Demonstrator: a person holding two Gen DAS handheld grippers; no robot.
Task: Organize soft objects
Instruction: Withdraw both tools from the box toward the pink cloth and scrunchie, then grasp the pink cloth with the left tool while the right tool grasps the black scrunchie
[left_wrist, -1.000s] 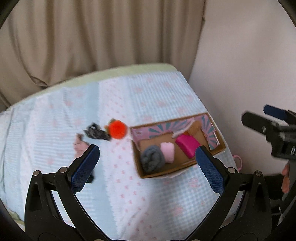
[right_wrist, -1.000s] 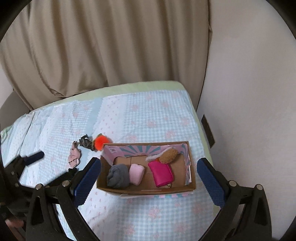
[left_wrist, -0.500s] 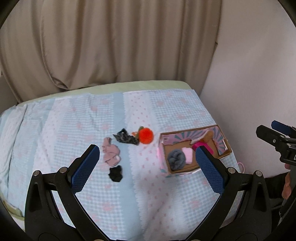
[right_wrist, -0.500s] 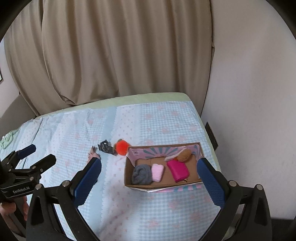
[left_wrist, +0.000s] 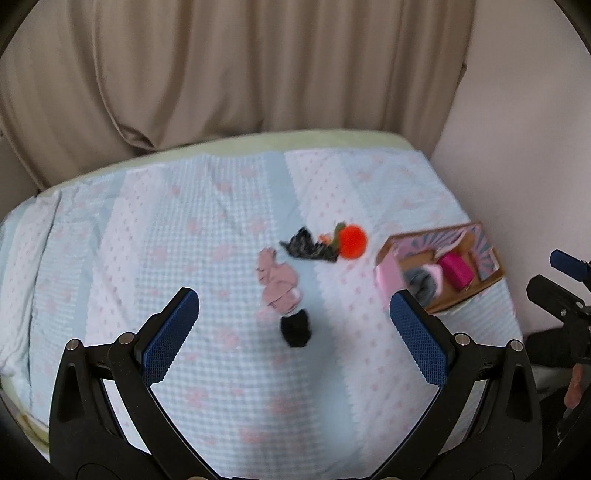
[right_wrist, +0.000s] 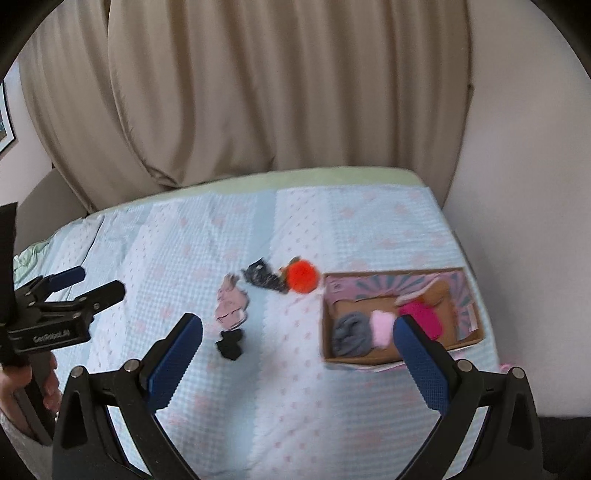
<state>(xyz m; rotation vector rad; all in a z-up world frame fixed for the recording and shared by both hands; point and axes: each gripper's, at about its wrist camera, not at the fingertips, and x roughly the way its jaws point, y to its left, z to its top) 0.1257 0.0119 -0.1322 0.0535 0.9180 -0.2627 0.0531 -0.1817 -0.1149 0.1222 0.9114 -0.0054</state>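
Observation:
A pink cloth (left_wrist: 277, 280), a small black soft piece (left_wrist: 294, 328), a dark patterned cloth (left_wrist: 307, 246) and an orange pom-pom (left_wrist: 352, 241) lie loose on the bed. A cardboard box (left_wrist: 465, 295) at the right holds a grey roll, a pale pink piece, a magenta pouch and a brown fuzzy item. In the right wrist view these are the pink cloth (right_wrist: 231, 304), black piece (right_wrist: 231, 343), pom-pom (right_wrist: 303, 275) and box (right_wrist: 327, 325). My left gripper (left_wrist: 293, 334) is open and empty above the bed, facing the loose pieces. My right gripper (right_wrist: 295, 350) is open and empty.
The bed has a pale blue and white quilt (left_wrist: 192, 236) with pink motifs and a green edge at the back. Beige curtains (left_wrist: 236, 66) hang behind. A wall (right_wrist: 517, 184) runs close along the bed's right side, next to the box.
Both grippers have pulled back and swung left; the loose pieces now sit centred in the left wrist view and the box has shifted right. Nothing on the bed has moved.

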